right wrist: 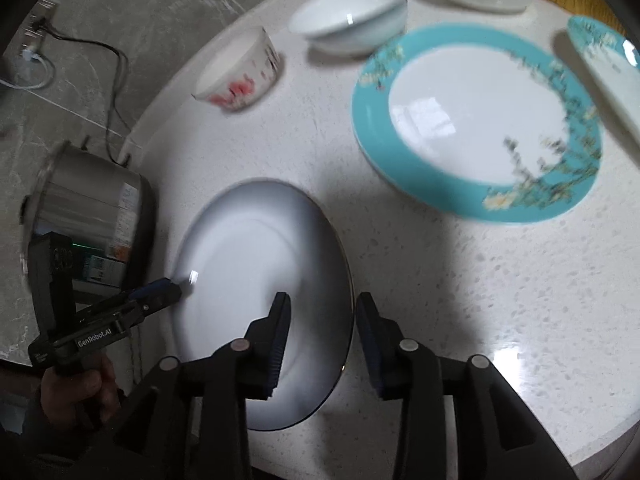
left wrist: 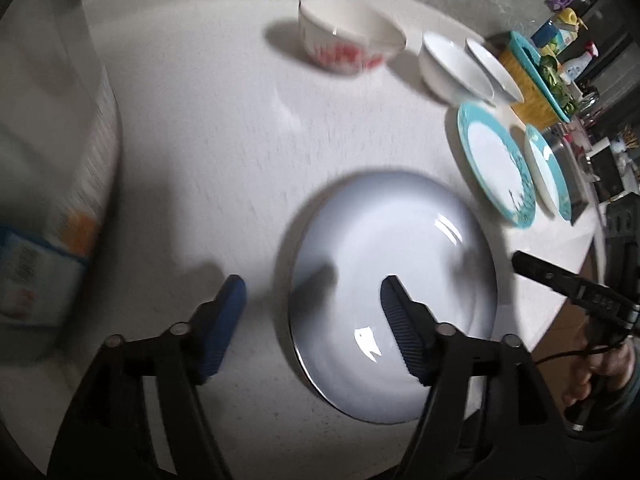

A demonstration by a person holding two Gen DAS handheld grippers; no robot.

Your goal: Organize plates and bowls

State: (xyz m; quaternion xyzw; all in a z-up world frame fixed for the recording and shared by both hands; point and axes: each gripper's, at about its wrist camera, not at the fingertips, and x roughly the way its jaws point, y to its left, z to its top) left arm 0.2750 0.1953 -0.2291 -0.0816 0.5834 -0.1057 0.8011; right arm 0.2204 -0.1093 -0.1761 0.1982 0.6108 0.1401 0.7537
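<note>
White speckled surface is carrying all the dishes, each one sitting empty. Low in both views, a pale plate is lying flat. My left hand-held gripper is spreading wide across its left rim, clear of it. My right hand-held gripper is straddling the right rim, parted, pads not pressing. Upper right, a teal-rimmed plate is resting beside two white bowls; a red-patterned bowl is sitting upper left.

glossy ceramic plate, speckled stone table
</note>
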